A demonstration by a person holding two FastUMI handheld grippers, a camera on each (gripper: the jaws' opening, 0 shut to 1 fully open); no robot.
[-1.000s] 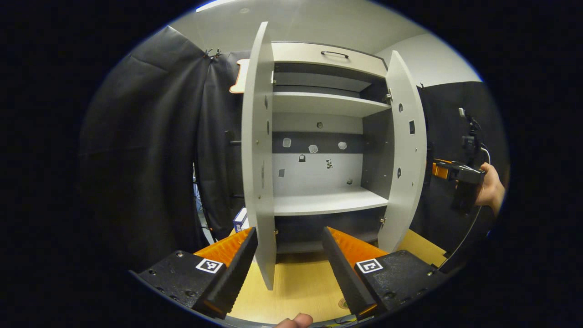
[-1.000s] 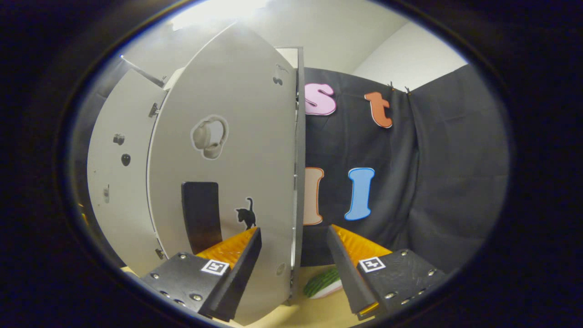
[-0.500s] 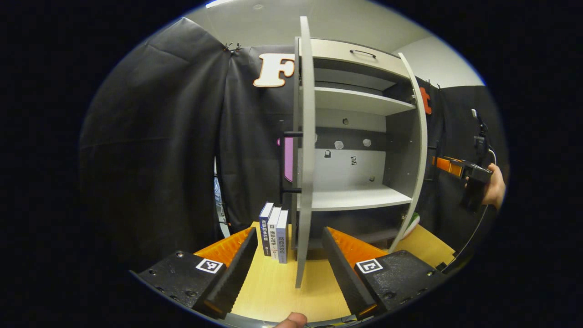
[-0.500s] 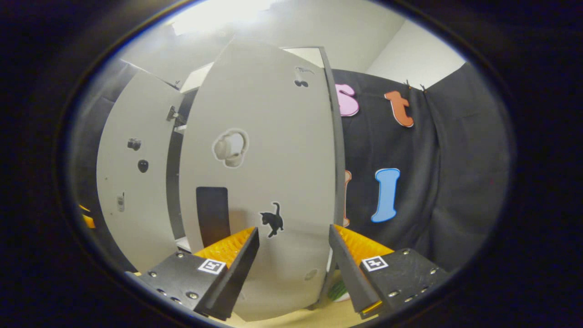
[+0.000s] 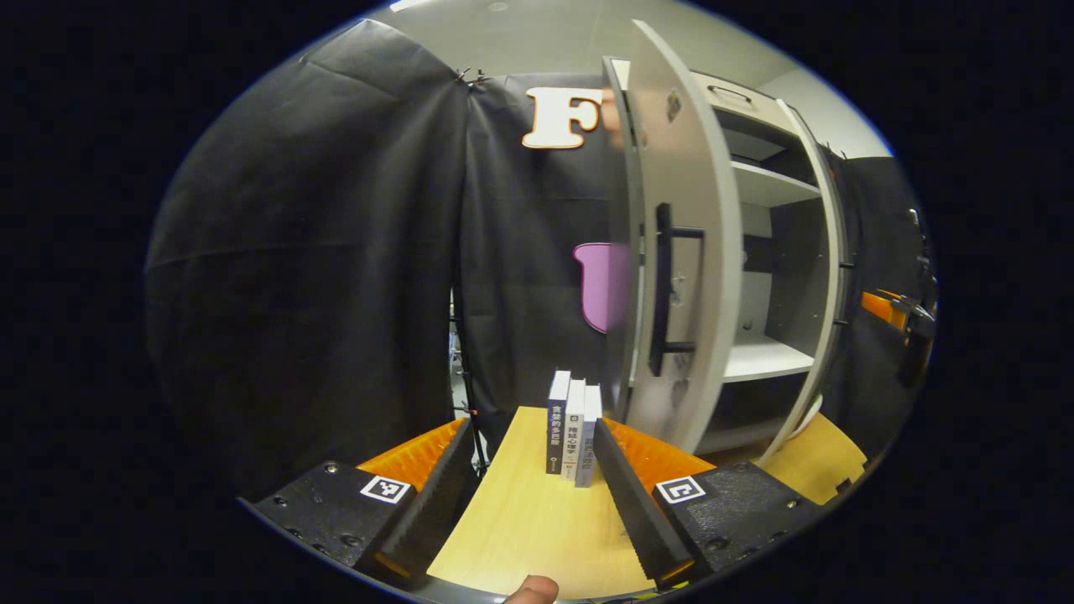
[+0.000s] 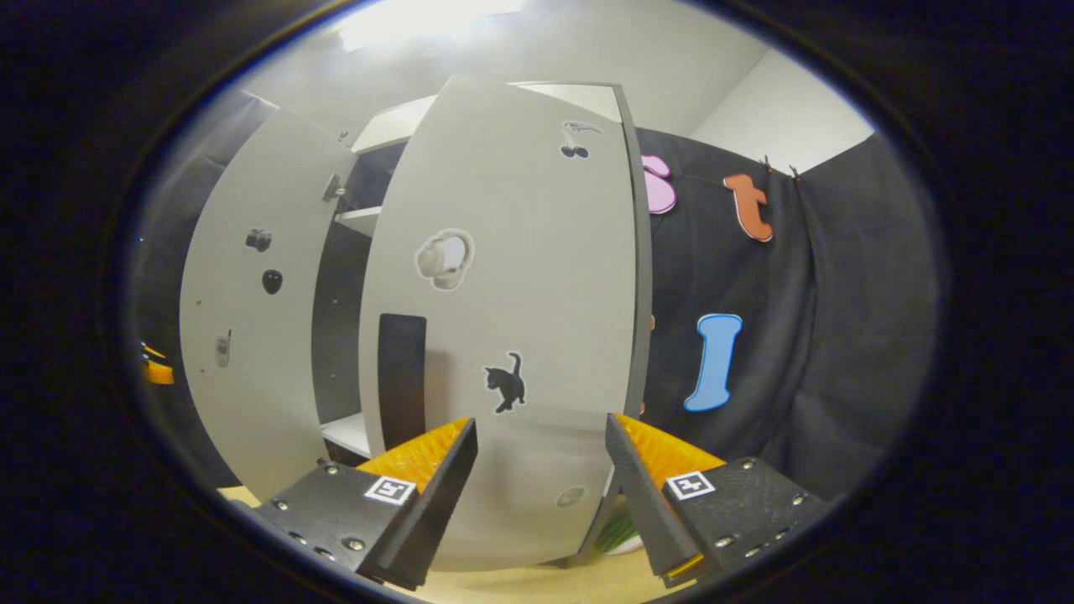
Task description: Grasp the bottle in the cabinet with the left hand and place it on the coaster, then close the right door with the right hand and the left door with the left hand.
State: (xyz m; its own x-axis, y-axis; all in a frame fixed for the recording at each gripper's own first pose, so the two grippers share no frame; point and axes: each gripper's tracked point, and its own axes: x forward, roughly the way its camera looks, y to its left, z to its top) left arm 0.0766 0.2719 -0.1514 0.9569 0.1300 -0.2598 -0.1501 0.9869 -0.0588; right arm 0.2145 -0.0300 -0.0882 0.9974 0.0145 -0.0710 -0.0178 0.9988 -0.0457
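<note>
Grey flat panels: 2 cabinet doors are standing open. In the left gripper view the left door [image 5: 684, 252] is sitting right of centre, smooth matte board with 1 black bar handle [image 5: 664, 289]; the right door [image 5: 826, 277] is showing edge-on at far right, with 2 white shelves [image 5: 768, 356] between them. 3 thin upright books [image 5: 573, 428] are standing touching each other on the pale wood tabletop [image 5: 520, 520], lower centre. Left gripper [image 5: 533, 470] is hanging released, its 2 ribbed orange-and-black fingers spread, gripping nothing. 1 fingertip [image 5: 531, 590] is peeking in at the bottom edge.

In the right gripper view the right door [image 6: 512, 335] is filling the centre, with 1 black handle [image 6: 401, 369] and 3 stickers, including 1 black cat [image 6: 506, 383]. Right gripper [image 6: 541, 470] is spread wide, holding nothing, low just before that panel; contact is unclear. 1 green striped object [image 6: 617, 530] is lying at lower centre.

Bottle and coaster: cannot tell where.
</note>
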